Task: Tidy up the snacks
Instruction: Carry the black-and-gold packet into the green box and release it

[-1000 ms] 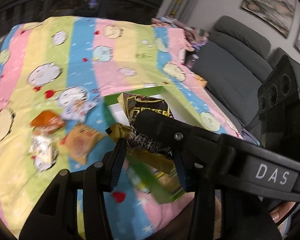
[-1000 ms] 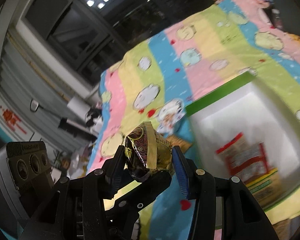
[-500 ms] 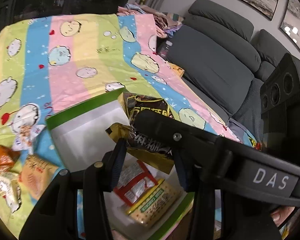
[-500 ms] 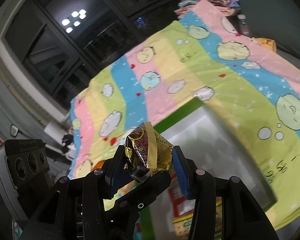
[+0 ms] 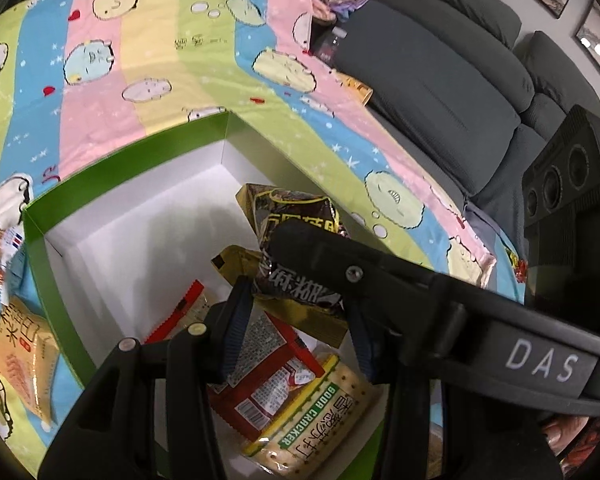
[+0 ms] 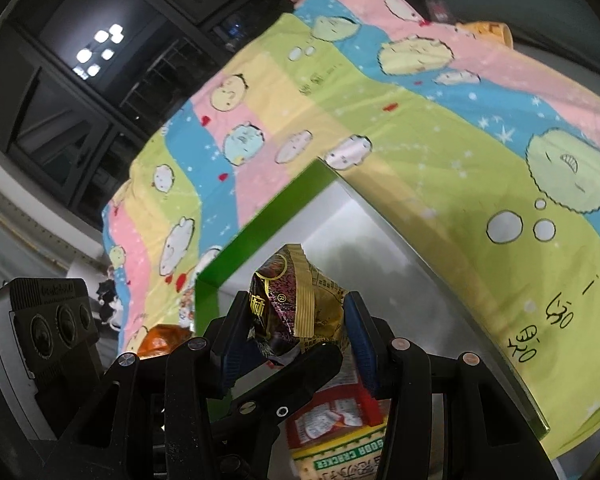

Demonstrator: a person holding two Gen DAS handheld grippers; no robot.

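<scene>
A dark brown and gold snack packet (image 5: 296,240) (image 6: 296,300) hangs over the green-rimmed white box (image 5: 128,152) (image 6: 260,232). My left gripper (image 5: 296,316) is shut on the packet's lower part. My right gripper (image 6: 298,324) is shut on its crumpled top, and its black finger (image 5: 364,264) crosses in front of the packet in the left wrist view. Below the packet, in the box's near end, lie a red packet (image 5: 268,384) (image 6: 332,412) and a soda cracker pack (image 5: 312,420) (image 6: 332,460).
Several loose snack packets (image 5: 24,364) lie on the striped blanket (image 5: 148,40) left of the box, among them an orange one (image 6: 160,340). A grey sofa (image 5: 440,80) runs along the right. A bottle (image 5: 332,40) and folded clothes sit at the blanket's far end.
Both grippers have carried the packet rightward from above the loose snacks to above the box and lowered it. The box's inside and its packets now fill the view.
</scene>
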